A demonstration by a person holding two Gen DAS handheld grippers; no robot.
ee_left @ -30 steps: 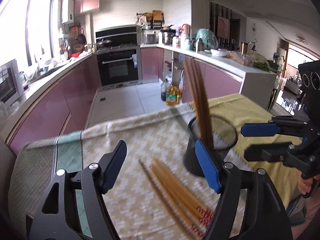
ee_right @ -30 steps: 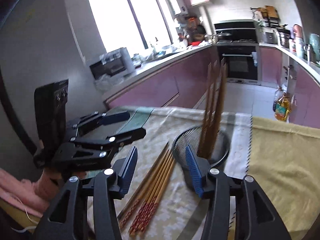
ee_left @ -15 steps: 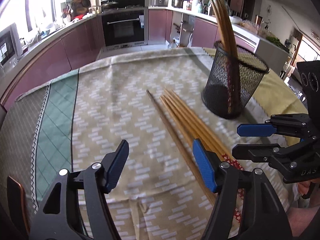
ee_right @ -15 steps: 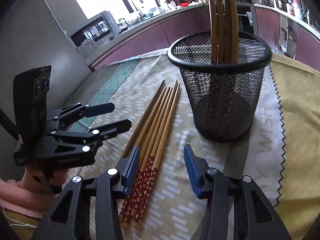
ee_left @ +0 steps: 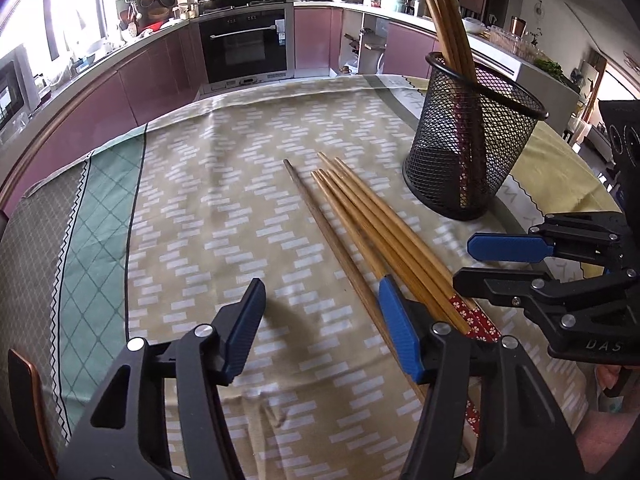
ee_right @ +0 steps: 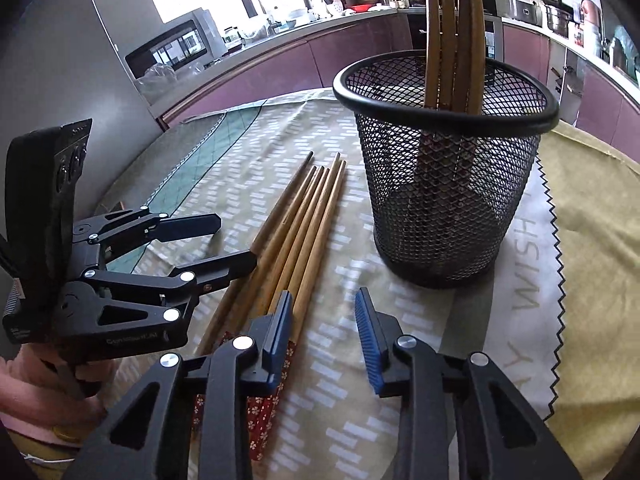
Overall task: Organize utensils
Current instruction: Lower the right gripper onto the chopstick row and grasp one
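Observation:
Several wooden chopsticks (ee_left: 372,220) with red flowered ends lie side by side on the patterned tablecloth (ee_left: 224,208); they also show in the right wrist view (ee_right: 304,232). A black mesh cup (ee_left: 472,136), also in the right wrist view (ee_right: 444,160), stands upright beside them and holds several chopsticks. My left gripper (ee_left: 320,320) is open and empty, low over the cloth, its right finger over the chopsticks. My right gripper (ee_right: 324,332) is open and empty, its left finger over the chopsticks' red ends. Each gripper shows in the other's view.
The table carries a yellow cloth (ee_right: 596,216) on the right with a zigzag edge. A green checked band (ee_left: 100,216) runs along the left of the tablecloth. Kitchen counters and an oven (ee_left: 244,44) stand behind the table.
Both grippers have tilted down and come lower and closer to the loose chopsticks. The cup and chopsticks have not moved.

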